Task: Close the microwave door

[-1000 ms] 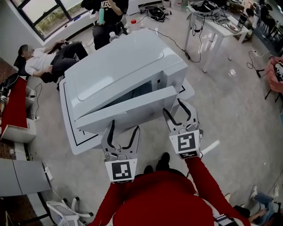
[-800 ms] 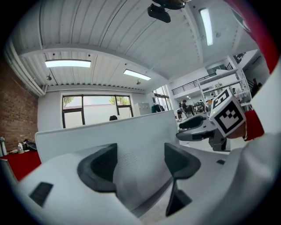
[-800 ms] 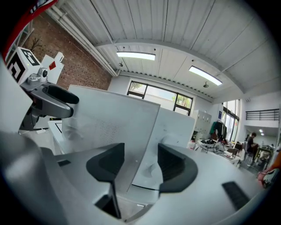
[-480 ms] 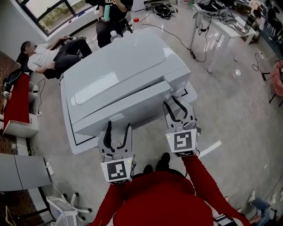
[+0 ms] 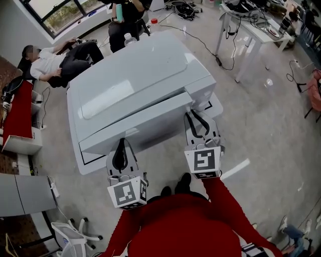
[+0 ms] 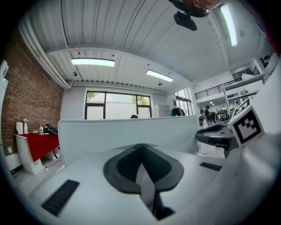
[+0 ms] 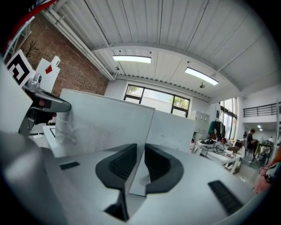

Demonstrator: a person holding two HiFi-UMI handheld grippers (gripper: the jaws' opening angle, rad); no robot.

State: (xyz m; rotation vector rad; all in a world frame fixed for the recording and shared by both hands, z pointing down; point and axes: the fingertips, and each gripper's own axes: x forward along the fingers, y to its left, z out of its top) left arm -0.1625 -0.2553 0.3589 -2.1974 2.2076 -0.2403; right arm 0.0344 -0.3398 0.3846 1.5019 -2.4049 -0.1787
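Observation:
The white microwave (image 5: 140, 75) stands on a low white board (image 5: 88, 163). Its door (image 5: 135, 125) lies almost flush against the body. My left gripper (image 5: 122, 141) is shut, with its tips at the door's front near the left end and nothing between them. In the left gripper view the closed pads (image 6: 131, 165) point at the door face (image 6: 131, 132). My right gripper (image 5: 192, 113) sits at the door's right end by the control panel (image 5: 203, 93). Its jaws are closing with a thin gap and nothing held; the door's free edge (image 7: 147, 127) lies straight ahead.
A person reclines at back left (image 5: 55, 60) and another stands behind the microwave (image 5: 125, 12). A bottle (image 5: 129, 40) is near its back edge. A white table with cables (image 5: 251, 25) stands at the back right. A red cabinet (image 5: 17, 115) is to the left.
The door has swung from ajar to nearly flush. Both grippers moved forward with it. The left jaws went from wide open to shut and the right jaws narrowed to a slit.

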